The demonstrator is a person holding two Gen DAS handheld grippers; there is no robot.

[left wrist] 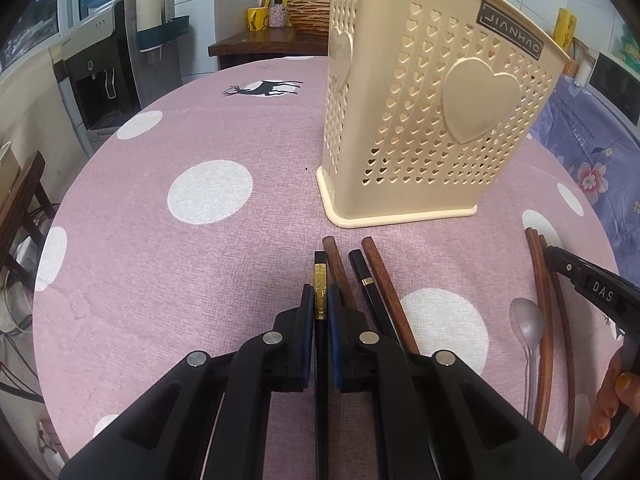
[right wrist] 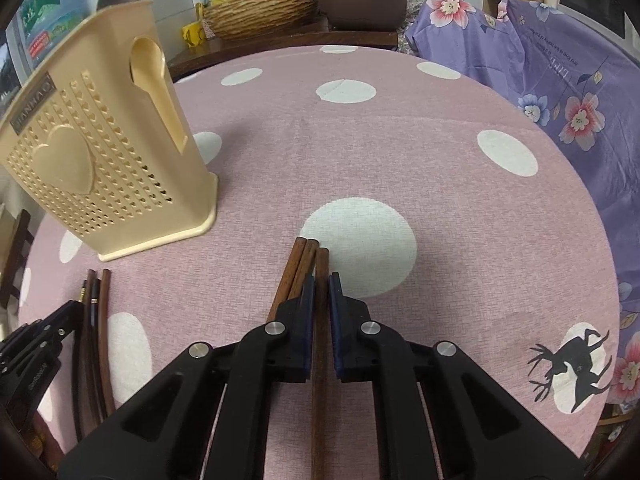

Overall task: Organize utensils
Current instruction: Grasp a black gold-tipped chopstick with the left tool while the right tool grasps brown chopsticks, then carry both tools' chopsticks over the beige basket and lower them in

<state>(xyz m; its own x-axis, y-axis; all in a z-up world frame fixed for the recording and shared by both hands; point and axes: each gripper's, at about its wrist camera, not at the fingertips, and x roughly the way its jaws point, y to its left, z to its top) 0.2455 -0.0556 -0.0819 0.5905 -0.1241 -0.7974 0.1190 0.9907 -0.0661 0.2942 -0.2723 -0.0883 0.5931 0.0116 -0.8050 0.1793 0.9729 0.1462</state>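
Observation:
A cream perforated utensil holder (left wrist: 420, 112) stands upright on the pink dotted tablecloth; it also shows in the right wrist view (right wrist: 100, 160). My left gripper (left wrist: 320, 300) is shut on a black chopstick with a gold band (left wrist: 319, 288). Beside it lie two brown chopsticks (left wrist: 340, 272) and another black chopstick (left wrist: 368, 288). My right gripper (right wrist: 321, 288) is shut on a brown wooden chopstick (right wrist: 321, 268); two more brown chopsticks (right wrist: 298, 268) lie just left of it. A clear plastic spoon (left wrist: 528, 328) lies at the right in the left wrist view.
The round table (right wrist: 400, 160) has a purple floral cloth (right wrist: 560, 80) at its right. A wooden counter with a wicker basket (right wrist: 260, 12) and a pot stands behind. A water dispenser (left wrist: 92, 80) stands at the left.

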